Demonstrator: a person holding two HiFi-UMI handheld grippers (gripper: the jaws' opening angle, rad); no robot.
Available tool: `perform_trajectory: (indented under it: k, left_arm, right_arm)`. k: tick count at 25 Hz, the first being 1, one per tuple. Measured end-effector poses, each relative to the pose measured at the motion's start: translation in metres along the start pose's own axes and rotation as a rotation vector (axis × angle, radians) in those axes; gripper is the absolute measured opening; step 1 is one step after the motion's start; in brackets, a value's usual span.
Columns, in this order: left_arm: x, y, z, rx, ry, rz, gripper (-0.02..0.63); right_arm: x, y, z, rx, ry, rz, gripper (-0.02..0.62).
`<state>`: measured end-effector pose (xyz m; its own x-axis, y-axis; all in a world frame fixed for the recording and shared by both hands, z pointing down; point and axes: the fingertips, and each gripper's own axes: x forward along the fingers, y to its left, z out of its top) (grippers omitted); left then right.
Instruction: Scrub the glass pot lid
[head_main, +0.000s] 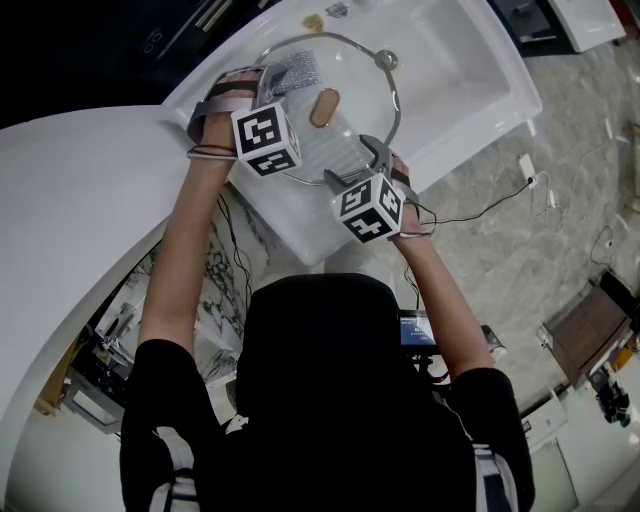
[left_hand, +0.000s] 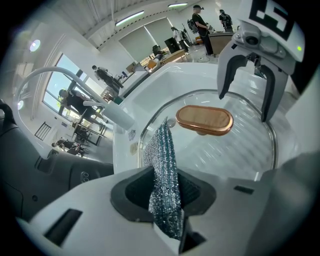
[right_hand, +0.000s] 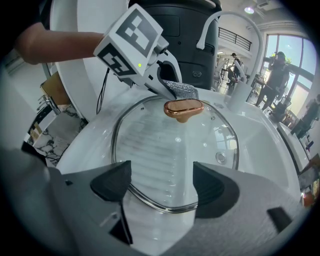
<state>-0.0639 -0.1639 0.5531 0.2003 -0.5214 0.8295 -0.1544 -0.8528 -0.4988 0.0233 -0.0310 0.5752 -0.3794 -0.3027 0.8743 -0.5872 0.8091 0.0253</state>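
Note:
The glass pot lid (head_main: 352, 82) rests in the white sink (head_main: 470, 70) with its copper-coloured knob (head_main: 324, 107) on top. My left gripper (head_main: 275, 82) is shut on a silver mesh scrubber (head_main: 296, 71), held at the lid's far left edge, just left of the knob. In the left gripper view the scrubber (left_hand: 164, 165) stands pinched between the jaws, pointing at the lid (left_hand: 225, 150) and knob (left_hand: 205, 120). My right gripper (head_main: 366, 160) is open, its jaws straddling the lid's near rim. In the right gripper view the lid rim (right_hand: 160, 204) runs between the spread pads.
A white arched faucet (right_hand: 235, 20) stands behind the sink. The drain (head_main: 386, 59) lies past the lid's far edge. A curved white counter (head_main: 70, 200) lies to the left, and a stone floor with a cable (head_main: 480, 210) to the right. People stand far off in the background.

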Motion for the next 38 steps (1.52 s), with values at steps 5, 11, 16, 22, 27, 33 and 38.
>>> perform_trajectory:
  k: [5,11,16,22,27,33,38]
  left_arm:
    - [0.0,0.003,0.0,0.001,-0.001,0.001,0.087]
    - [0.0,0.003,0.001,0.002,-0.006,0.015,0.087]
    - [0.0,0.002,0.0,0.007,-0.004,0.025,0.087]
    - [-0.002,-0.001,0.0,0.011,-0.004,0.029,0.087]
    - [-0.005,-0.005,-0.001,0.011,-0.007,0.032,0.087]
    - [-0.007,-0.008,-0.002,0.01,-0.01,0.038,0.087]
    - [-0.01,-0.012,-0.003,0.012,-0.01,0.036,0.087]
  right_arm:
    - [0.0,0.0,0.0,-0.001,0.001,-0.001,0.376]
    - [0.0,0.0,0.0,0.0,0.004,-0.002,0.376]
    - [0.0,-0.001,0.0,0.001,0.006,0.0,0.376]
    - [0.001,-0.001,-0.001,0.001,0.009,0.0,0.376]
    - [0.0,-0.001,-0.001,0.001,0.012,0.0,0.376]
    - [0.0,-0.001,0.0,0.002,0.015,-0.001,0.376]
    - [0.001,-0.002,0.0,0.002,0.02,0.0,0.376]
